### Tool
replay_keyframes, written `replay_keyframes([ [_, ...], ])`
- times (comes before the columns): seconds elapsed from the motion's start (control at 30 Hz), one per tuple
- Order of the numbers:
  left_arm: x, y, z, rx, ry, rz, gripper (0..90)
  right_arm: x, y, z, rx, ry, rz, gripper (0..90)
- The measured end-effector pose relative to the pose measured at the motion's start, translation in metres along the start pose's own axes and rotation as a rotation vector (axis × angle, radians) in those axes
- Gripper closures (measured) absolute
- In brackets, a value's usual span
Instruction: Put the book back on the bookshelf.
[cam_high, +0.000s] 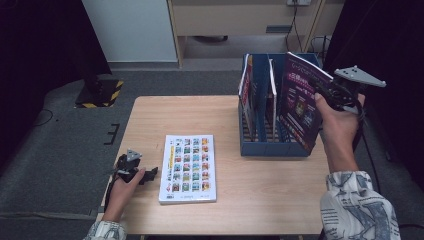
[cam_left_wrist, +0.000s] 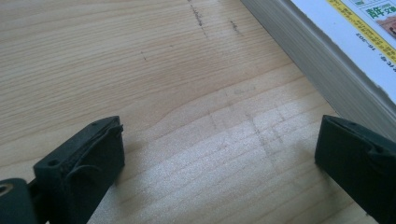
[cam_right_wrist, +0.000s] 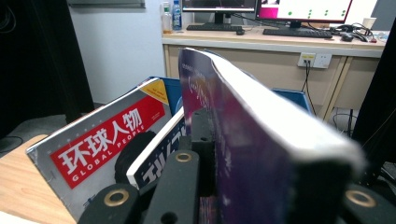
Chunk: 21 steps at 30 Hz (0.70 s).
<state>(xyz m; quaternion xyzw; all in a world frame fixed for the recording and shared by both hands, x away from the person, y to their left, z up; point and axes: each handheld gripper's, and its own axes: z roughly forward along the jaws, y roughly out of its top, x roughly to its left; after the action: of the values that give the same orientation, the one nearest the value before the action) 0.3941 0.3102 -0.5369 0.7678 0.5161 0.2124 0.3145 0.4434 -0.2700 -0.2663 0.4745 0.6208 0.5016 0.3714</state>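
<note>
The right gripper (cam_high: 320, 89) clamps a thick purple-covered magazine (cam_high: 300, 107), holding it upright and tilted at the right end of the blue plastic file rack (cam_high: 272, 147) on the pale wooden worktop (cam_high: 260, 190). In the right gripper view, a grey magazine (cam_right_wrist: 100, 144) standing in the rack reads "GLOBAL PEOPLE" in a red band, under Chinese characters. The left gripper (cam_high: 145, 175) rests on the worktop with its jaws wide apart and holding nothing, just beside a thick white catalogue (cam_high: 189, 167) lying flat, its cover a grid of small pictures.

A light wooden table (cam_high: 250, 200) bears a thick book (cam_high: 188, 168) and a blue file rack (cam_high: 272, 147)
</note>
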Motion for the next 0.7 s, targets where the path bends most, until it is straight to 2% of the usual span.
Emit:
replay_keyframes([
  [0.23,0.0,0.0,0.0,0.0,0.0,0.001,0.4,0.005,0.006,0.02,0.003,0.001,0.007,84.3],
  [0.4,0.0,0.0,0.0,0.001,0.001,0.001,0.3,0.011,0.003,0.033,0.011,-0.027,0.005,84.3],
  [0.7,0.0,0.0,0.0,0.001,0.002,0.001,0.2,0.011,0.003,0.039,-0.013,-0.063,0.018,84.3],
])
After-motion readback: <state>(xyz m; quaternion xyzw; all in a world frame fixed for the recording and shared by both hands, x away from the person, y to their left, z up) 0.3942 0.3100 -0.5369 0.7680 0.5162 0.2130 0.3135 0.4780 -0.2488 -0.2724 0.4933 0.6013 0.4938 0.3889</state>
